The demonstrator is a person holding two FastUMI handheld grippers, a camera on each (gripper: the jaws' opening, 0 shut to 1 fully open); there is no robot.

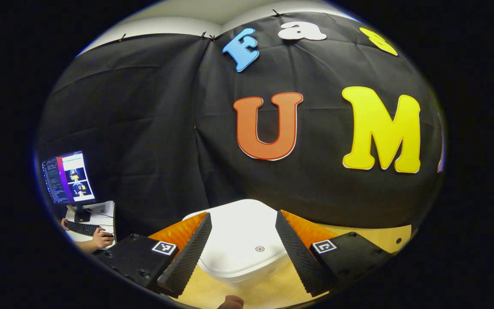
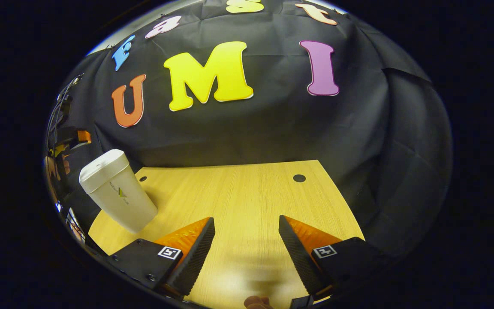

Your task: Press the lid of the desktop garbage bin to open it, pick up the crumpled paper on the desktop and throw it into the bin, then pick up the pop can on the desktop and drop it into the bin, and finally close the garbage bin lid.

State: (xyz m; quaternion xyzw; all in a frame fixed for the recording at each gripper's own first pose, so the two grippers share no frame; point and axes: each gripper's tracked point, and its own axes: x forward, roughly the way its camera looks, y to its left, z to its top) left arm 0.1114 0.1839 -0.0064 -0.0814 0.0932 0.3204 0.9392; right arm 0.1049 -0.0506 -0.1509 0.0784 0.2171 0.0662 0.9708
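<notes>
A white desktop bin (image 1: 240,242) with its lid down stands right in front of my left gripper (image 1: 243,229), whose fingers are spread wide above the lid with nothing between them. A small round mark (image 1: 260,248) sits on the lid's near part. In the right gripper view the same bin (image 2: 116,193) stands at the table's left side, lid closed. My right gripper (image 2: 247,234) hovers open over bare wood, to the right of the bin and apart from it.
The wooden table (image 2: 251,197) has two small round holes (image 2: 299,177) near its far edge and ends at the black cloth wall. Far left, a monitor (image 1: 67,177) stands on a white desk where a person's hand (image 1: 101,237) rests by a keyboard.
</notes>
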